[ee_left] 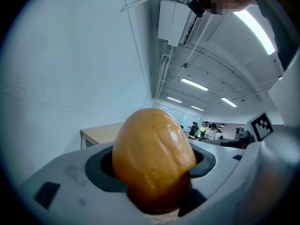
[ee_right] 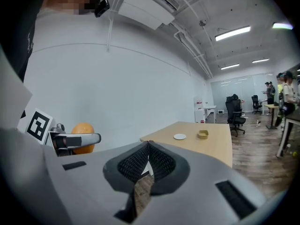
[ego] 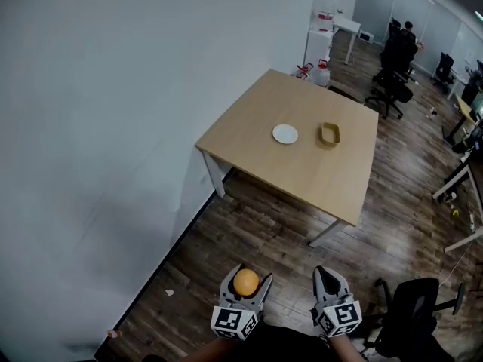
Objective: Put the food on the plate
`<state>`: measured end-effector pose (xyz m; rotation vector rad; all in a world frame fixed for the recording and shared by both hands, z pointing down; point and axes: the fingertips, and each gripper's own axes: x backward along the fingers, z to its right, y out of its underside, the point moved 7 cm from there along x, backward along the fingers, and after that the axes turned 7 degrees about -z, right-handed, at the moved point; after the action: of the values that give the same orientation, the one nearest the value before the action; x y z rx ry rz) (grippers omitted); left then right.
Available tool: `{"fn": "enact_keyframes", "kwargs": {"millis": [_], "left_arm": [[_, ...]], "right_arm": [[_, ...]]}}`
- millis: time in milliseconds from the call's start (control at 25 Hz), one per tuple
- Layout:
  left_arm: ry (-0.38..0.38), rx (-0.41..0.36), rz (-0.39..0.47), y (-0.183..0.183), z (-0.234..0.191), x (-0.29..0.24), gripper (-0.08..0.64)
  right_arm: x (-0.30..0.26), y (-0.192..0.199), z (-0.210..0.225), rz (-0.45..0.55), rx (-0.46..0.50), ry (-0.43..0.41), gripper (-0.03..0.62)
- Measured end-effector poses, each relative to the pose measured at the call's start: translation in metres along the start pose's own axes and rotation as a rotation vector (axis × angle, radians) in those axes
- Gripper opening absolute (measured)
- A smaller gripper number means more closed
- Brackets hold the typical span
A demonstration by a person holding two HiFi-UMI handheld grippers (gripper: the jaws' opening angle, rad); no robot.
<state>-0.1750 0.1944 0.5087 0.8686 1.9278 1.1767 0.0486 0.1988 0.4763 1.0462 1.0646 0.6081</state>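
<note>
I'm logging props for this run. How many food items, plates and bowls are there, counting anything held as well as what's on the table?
food: 1
plate: 1
bowl: 1
Total: 3

- Light wooden table (ego: 302,176), one edge along the white wall (ego: 113,89).
- Small tan dish (ego: 330,134), toward the tabletop's right edge.
- White cabinet (ego: 318,40), beyond the far corner.
- Black office chair (ego: 411,315), on the dark plank floor (ego: 249,236), well apart from the table.
</note>
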Motion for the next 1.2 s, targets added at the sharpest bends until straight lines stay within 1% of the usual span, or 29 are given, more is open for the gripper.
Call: {"fn": "enact_keyframes", "kwargs": {"millis": [120, 200, 280, 520, 680, 760, 840, 1000, 1080, 1200], "left_arm": [[0.043, 0.020, -0.006, -0.009, -0.013, -0.016, 0.321], [0.068, -0.004, -0.002, -0.013, -0.019, -0.026, 0.321], [0.067, -0.014, -0.005, -0.016, -0.026, -0.033, 0.321], [0.062, 0.004, -0.010, -0.020, -0.036, -0.044, 0.321], [0.046, 0.005, -0.027, -0.018, -0.046, -0.060, 0.321], [0.036, 0.005, -0.020, -0.021, -0.052, -0.072, 0.321], [0.025, -0.012, -0.009, -0.029, -0.059, -0.088, 0.321], [0.000, -0.061, -0.009, -0.049, -0.069, -0.131, 0.321], [-0.015, -0.059, -0.005, -0.057, -0.072, -0.155, 0.321], [-0.041, -0.038, -0.012, -0.063, -0.075, -0.190, 0.321]], "right_arm": [[-0.018, -0.009, 0.006, 0.007, 0.006, 0.013, 0.060], [-0.027, -0.012, 0.008, 0.019, -0.008, 0.035, 0.060], [-0.034, -0.011, 0.010, 0.025, -0.021, 0.047, 0.060], [-0.049, -0.013, 0.018, 0.029, -0.026, 0.050, 0.060], [-0.071, -0.014, 0.029, 0.049, -0.057, 0.031, 0.060], [-0.085, -0.018, 0.037, 0.054, -0.053, 0.031, 0.060], [-0.099, -0.026, 0.048, 0.060, -0.043, 0.022, 0.060], [-0.134, -0.044, 0.079, 0.076, -0.034, -0.017, 0.060], [-0.152, -0.054, 0.096, 0.080, -0.037, -0.027, 0.060], [-0.177, -0.069, 0.121, 0.076, -0.037, -0.046, 0.060]]}}
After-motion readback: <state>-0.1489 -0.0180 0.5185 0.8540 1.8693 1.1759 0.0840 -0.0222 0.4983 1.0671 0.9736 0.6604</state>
